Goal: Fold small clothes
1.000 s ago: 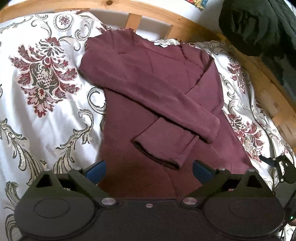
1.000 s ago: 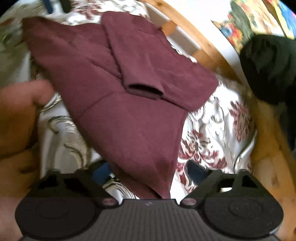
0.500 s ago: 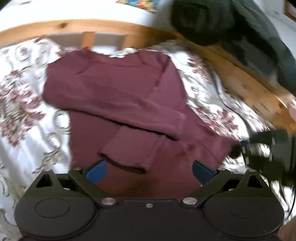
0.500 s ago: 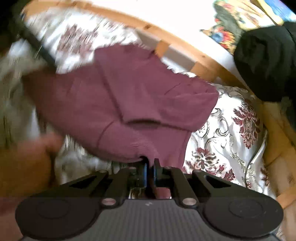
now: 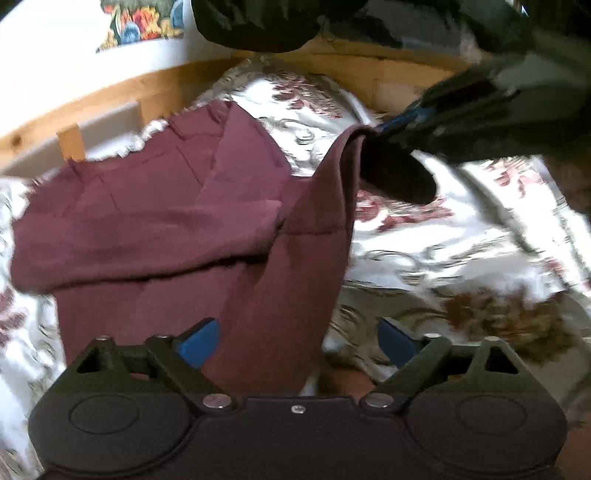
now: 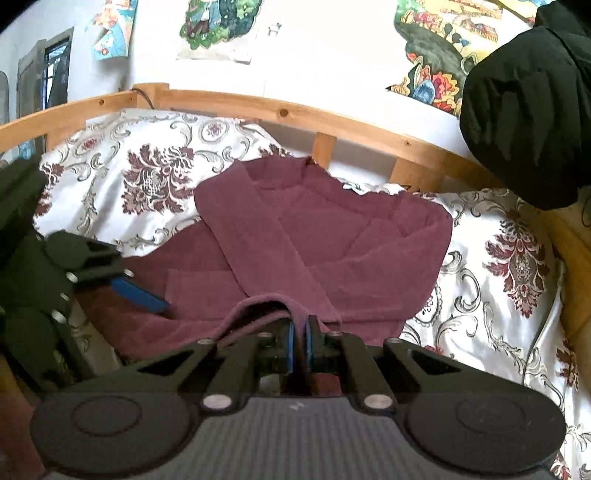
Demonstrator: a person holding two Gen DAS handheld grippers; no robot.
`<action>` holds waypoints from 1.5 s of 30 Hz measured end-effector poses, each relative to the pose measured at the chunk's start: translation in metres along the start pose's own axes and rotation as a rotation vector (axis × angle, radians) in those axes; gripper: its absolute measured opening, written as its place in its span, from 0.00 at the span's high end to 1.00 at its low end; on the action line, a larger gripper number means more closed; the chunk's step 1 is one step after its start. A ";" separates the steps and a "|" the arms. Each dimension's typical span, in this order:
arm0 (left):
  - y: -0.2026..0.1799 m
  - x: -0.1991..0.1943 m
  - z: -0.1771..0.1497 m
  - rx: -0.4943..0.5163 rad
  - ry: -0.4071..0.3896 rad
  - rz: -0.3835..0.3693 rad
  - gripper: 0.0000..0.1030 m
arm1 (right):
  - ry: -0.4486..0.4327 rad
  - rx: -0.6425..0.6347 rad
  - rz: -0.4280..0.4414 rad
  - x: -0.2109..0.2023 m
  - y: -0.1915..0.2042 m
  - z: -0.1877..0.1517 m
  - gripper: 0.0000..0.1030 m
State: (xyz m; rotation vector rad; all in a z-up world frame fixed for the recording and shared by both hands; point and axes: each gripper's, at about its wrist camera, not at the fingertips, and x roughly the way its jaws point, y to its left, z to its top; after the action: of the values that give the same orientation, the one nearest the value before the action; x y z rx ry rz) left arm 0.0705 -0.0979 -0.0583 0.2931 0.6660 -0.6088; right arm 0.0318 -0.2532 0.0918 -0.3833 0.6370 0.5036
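A maroon long-sleeved shirt (image 6: 332, 240) lies on the floral bedspread (image 6: 498, 266) with both sleeves folded across its chest. My right gripper (image 6: 299, 341) is shut on a bottom corner of the shirt and holds it raised off the bed. In the left wrist view that right gripper (image 5: 391, 127) shows at the upper right, with the shirt (image 5: 147, 221) hanging from it in a taut strip. My left gripper (image 5: 299, 345) is low over the hem with its jaws closing. The lifted strip of cloth passes between its blue pads (image 5: 197, 343), which stand wide apart and do not press it.
A curved wooden bed rail (image 6: 258, 107) runs behind the bedspread. A black garment (image 6: 528, 110) hangs over the rail at the right. Pictures (image 6: 218, 22) are stuck on the white wall. Bare bedspread (image 5: 443, 258) lies right of the shirt.
My right gripper went from open to shut on the shirt's bottom corner and rose with it. My left gripper slid right along the hem and rolled. The hand has left the right wrist view.
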 end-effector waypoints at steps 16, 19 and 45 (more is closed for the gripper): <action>0.038 -0.023 -0.015 0.011 0.098 0.329 0.47 | -0.055 0.070 -0.060 -0.019 -0.012 -0.015 0.94; 0.064 -0.029 -0.017 -0.109 0.129 0.368 0.51 | -0.068 0.079 -0.065 -0.021 -0.014 -0.015 0.94; 0.046 -0.161 -0.008 -0.232 -0.121 0.217 0.96 | -0.129 0.188 -0.023 -0.107 -0.030 -0.030 0.95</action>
State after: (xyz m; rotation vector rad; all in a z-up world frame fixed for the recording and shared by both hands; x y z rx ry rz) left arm -0.0053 0.0114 0.0443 0.1089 0.5731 -0.3346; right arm -0.0398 -0.3267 0.1441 -0.1789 0.5496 0.4386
